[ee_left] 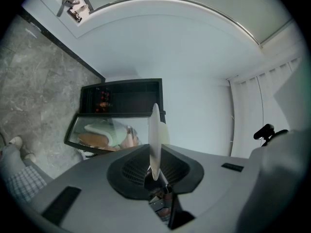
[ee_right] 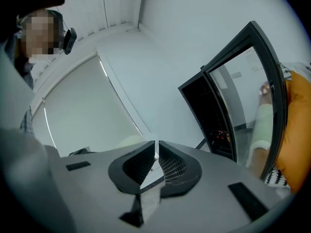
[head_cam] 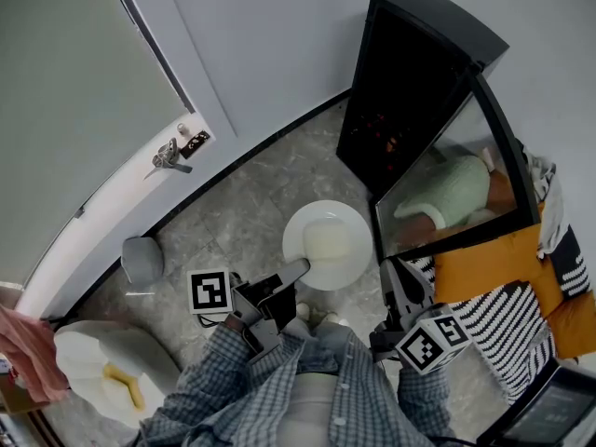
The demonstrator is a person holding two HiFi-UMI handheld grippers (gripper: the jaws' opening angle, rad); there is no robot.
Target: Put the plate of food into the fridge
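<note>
Where the left gripper [ee_left: 155, 154] clamps it, the white plate [head_cam: 303, 223] is pinched by its near rim between both jaws. In the left gripper view the plate shows edge-on, standing up from between the pads. In the head view the plate is carried level above the grey marbled floor [head_cam: 247, 208], with a pale mound of food [head_cam: 328, 246] on its centre. The plate sits just in front of the black fridge [head_cam: 410, 73], outside the cabinet and close to the lower corner of the fridge's glass door [head_cam: 456, 189]. That door stands swung open to the right, and the dark interior shows small red and orange points of light.

The right gripper [ee_right: 156, 148] has its jaws drawn together with nothing between them. In the head view it sits to the right of the plate, near the bottom edge of the open door. Each gripper carries a marker cube [head_cam: 209, 290].

Right of the door lies an orange cushion [head_cam: 489, 264] with black-and-white striped fabric [head_cam: 507, 319] beside it. To the left is a room door with a metal lever handle [head_cam: 169, 155], and a small grey bin [head_cam: 142, 258] stands near its base.
</note>
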